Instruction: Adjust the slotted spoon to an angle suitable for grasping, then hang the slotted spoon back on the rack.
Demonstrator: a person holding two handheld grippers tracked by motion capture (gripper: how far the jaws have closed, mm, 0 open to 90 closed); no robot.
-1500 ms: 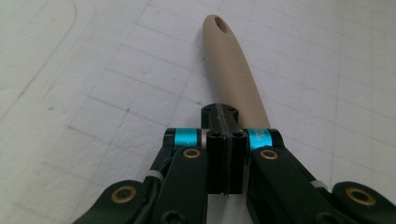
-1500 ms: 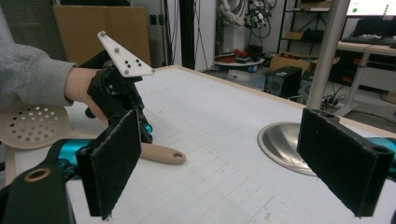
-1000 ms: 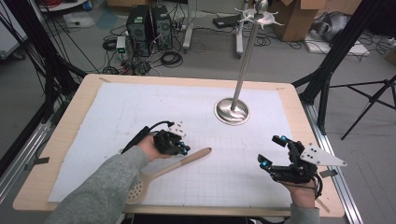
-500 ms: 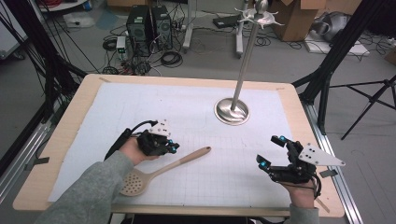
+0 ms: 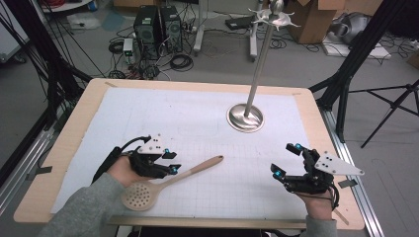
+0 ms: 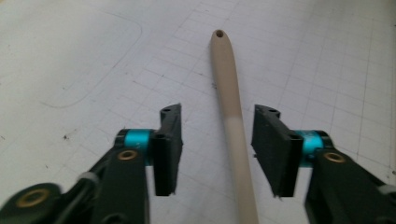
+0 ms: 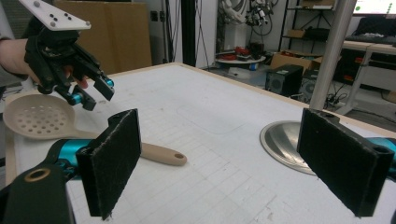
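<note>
A beige slotted spoon (image 5: 141, 194) lies on the white mat, its handle (image 5: 202, 166) pointing up and right. My left gripper (image 5: 172, 161) hovers open over the handle's lower part. In the left gripper view the handle (image 6: 229, 105) runs between the open jaws of my left gripper (image 6: 217, 133) with a gap on each side. My right gripper (image 5: 287, 160) stands open near the right front of the mat, holding nothing. The right gripper view has my right gripper (image 7: 229, 161) open wide, with the spoon (image 7: 41, 116) and the left gripper (image 7: 88, 91) farther off.
A metal stand with a round base (image 5: 245, 117) and a tall pole (image 5: 260, 59) rises at the back right of the mat; its base (image 7: 282, 142) lies just beyond the right jaws. The wooden table edge (image 5: 207, 222) frames the mat. Cables and computers lie on the floor behind.
My left gripper has drawn back to the left, toward the spoon's head end. The spoon lies in much the same place. The right gripper has not moved.
</note>
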